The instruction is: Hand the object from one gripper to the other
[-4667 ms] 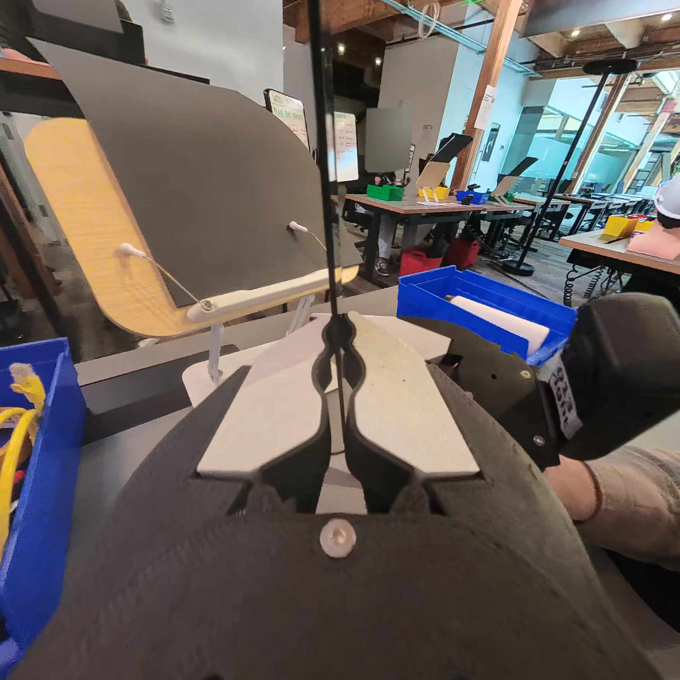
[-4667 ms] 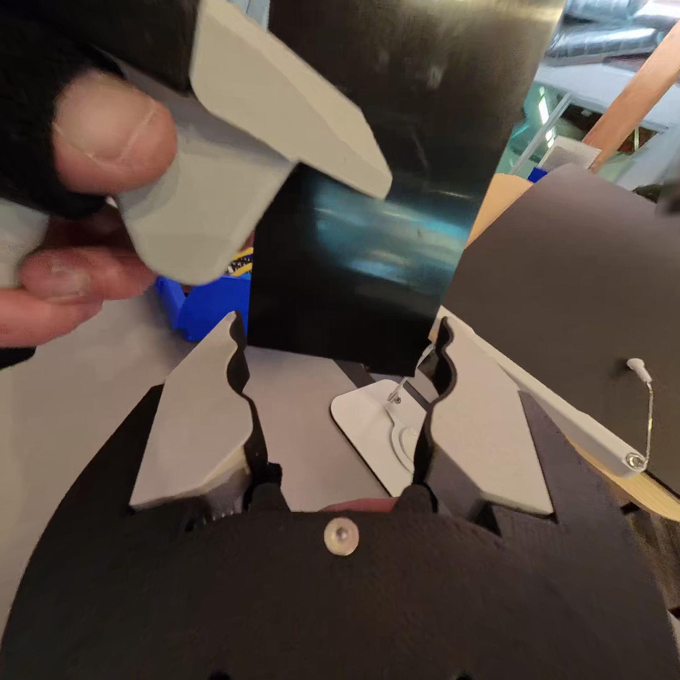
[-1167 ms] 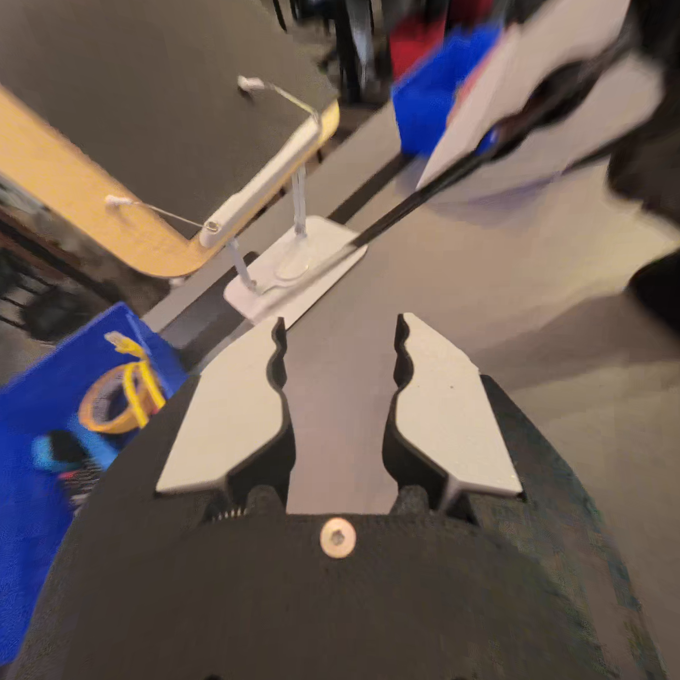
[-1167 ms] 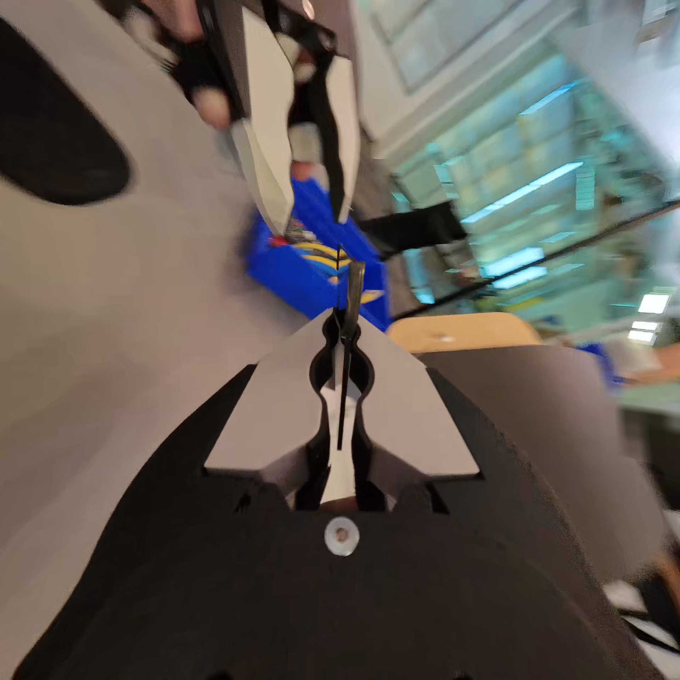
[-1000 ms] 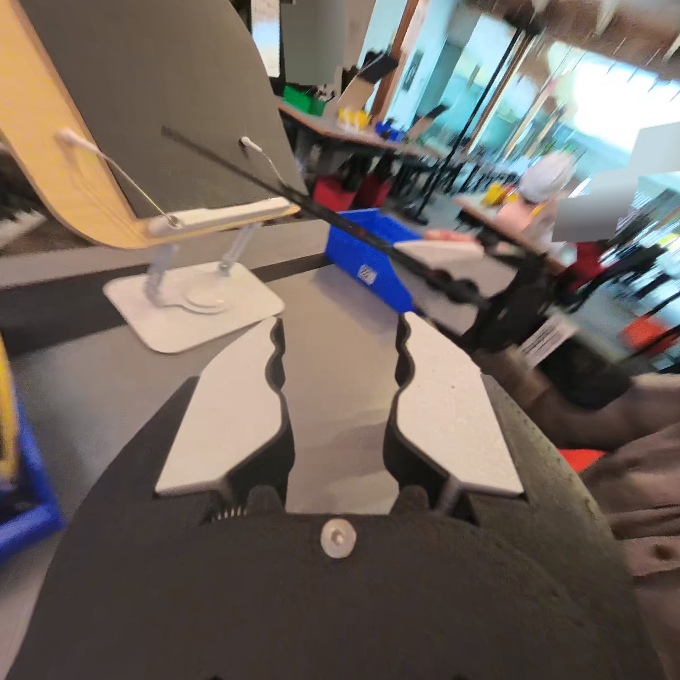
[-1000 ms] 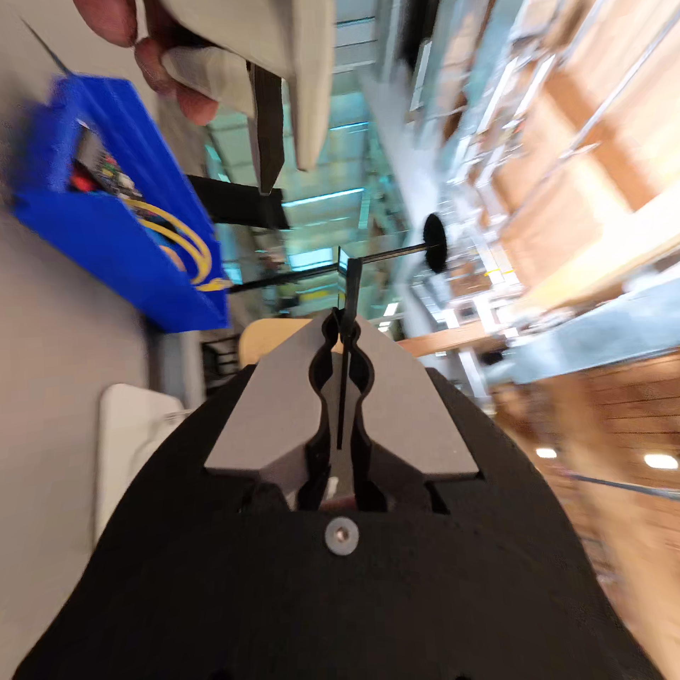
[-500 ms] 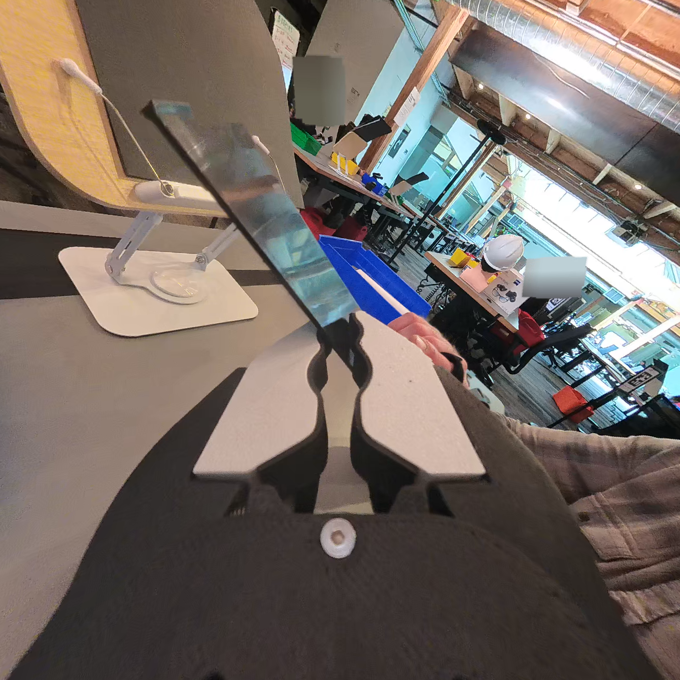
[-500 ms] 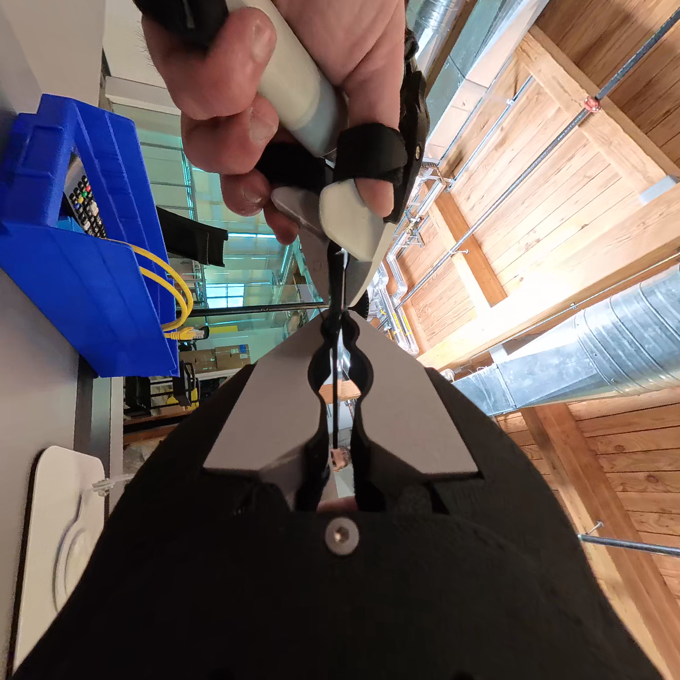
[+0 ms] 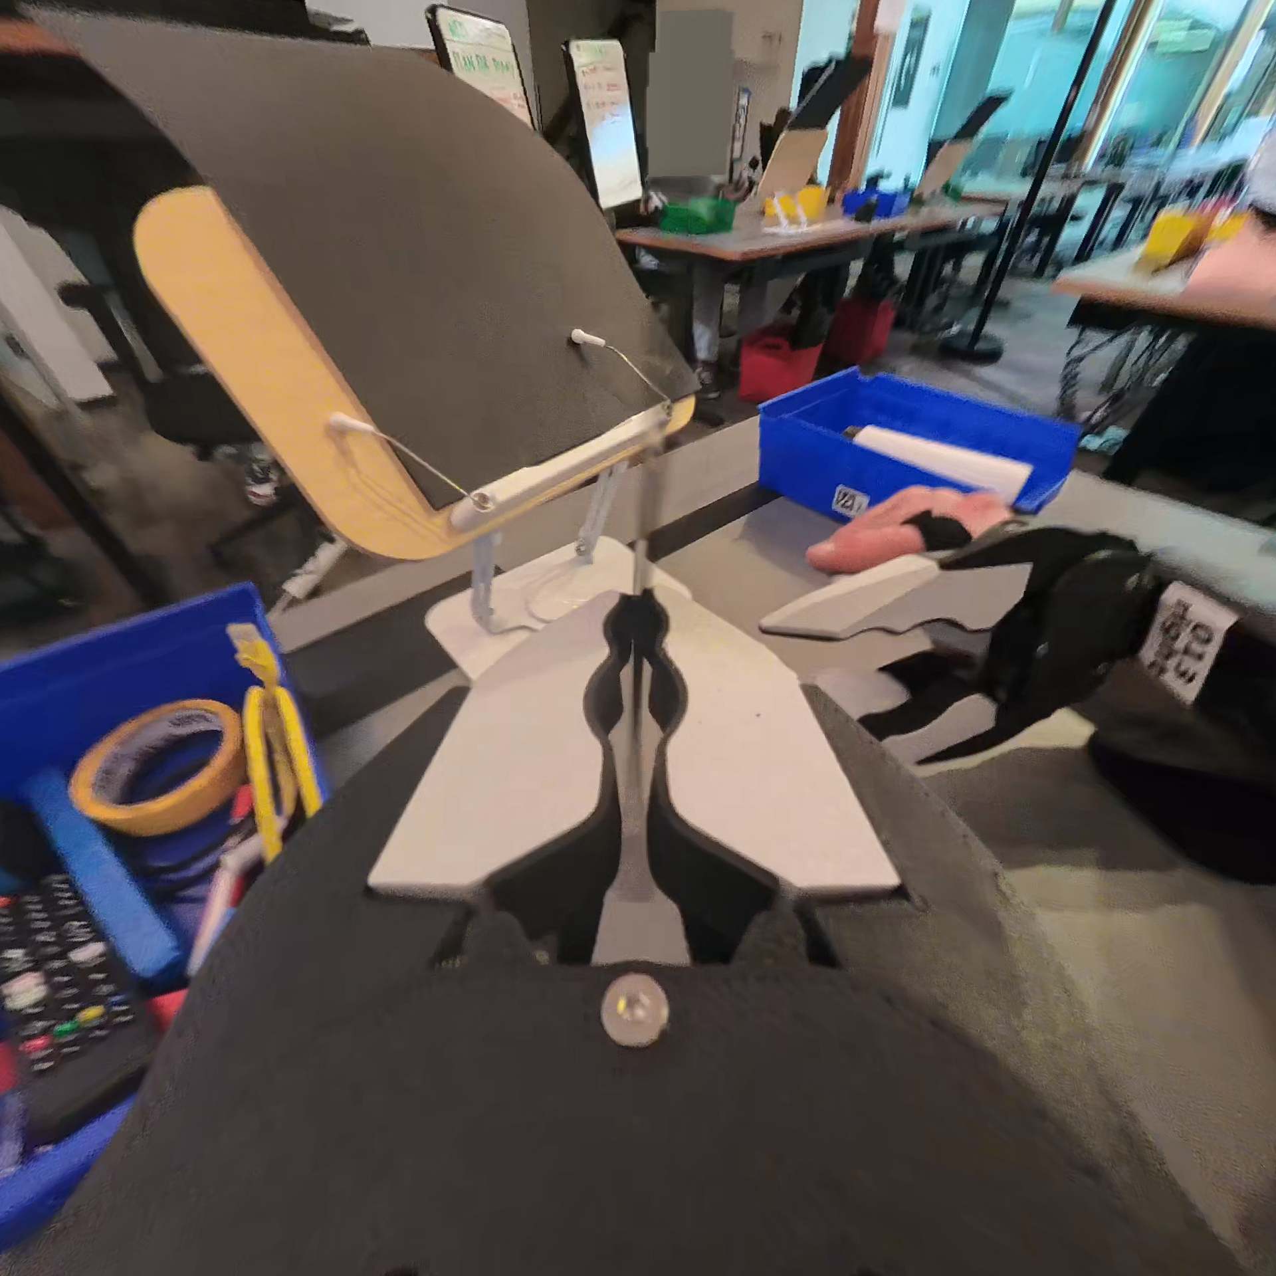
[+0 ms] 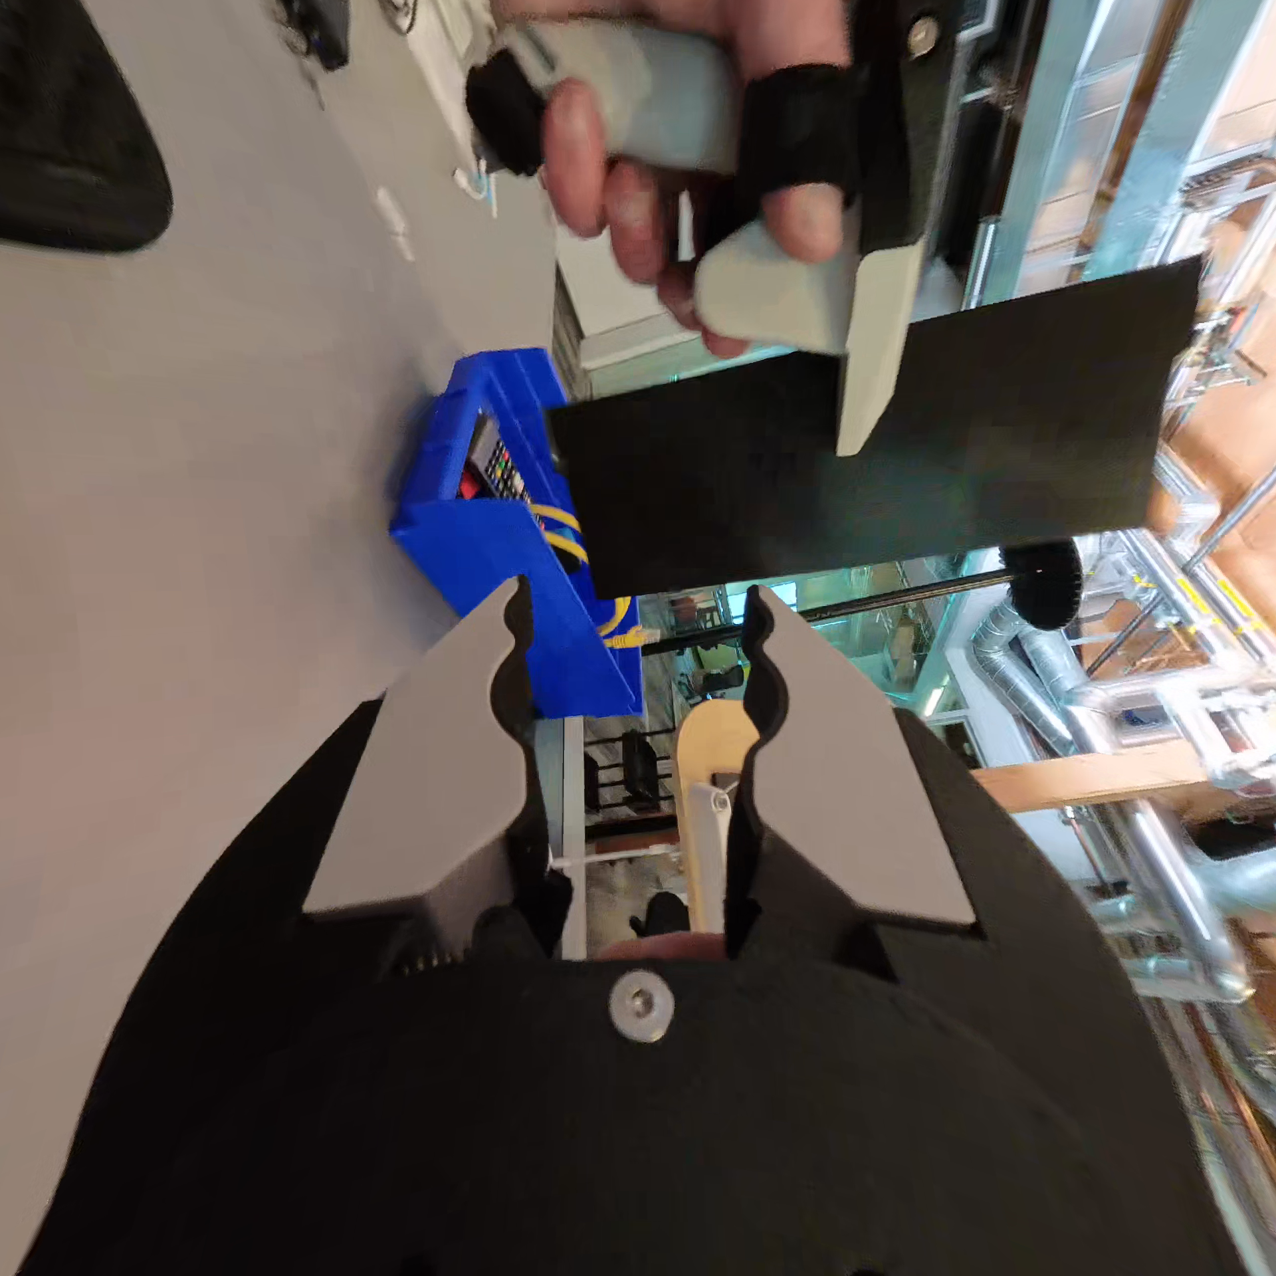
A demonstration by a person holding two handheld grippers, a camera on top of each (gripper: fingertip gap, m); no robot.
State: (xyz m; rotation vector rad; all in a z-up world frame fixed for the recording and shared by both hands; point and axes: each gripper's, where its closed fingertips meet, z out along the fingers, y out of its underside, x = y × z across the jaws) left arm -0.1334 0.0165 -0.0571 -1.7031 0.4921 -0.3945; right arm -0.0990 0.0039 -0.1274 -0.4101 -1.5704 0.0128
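The object is a thin black sheet (image 10: pixel 863 469). In the left wrist view it shows edge-on as a thin line (image 9: pixel 645 525) rising from my left gripper (image 9: pixel 639 607), which is shut on it. In the right wrist view the left gripper (image 10: pixel 856 442), held by a hand, clamps the sheet's upper edge. My right gripper (image 10: pixel 635 601) is open and empty, its tips just below the sheet's lower edge and apart from it. In the left wrist view the right gripper (image 9: pixel 794 652) lies to the right over the table, jaws apart.
A white stand (image 9: pixel 552 594) holding a tan and dark board (image 9: pixel 414 276) stands on the grey table (image 9: pixel 1036 863) just ahead. A blue bin (image 9: pixel 124 690) with tape and a yellow cable sits at left. Another blue bin (image 9: pixel 897 442) sits at back right.
A second ago the right gripper held the sheet and the left was open. Half a second ago both were shut on it. Now the right has opened and drawn back; the left holds it alone.
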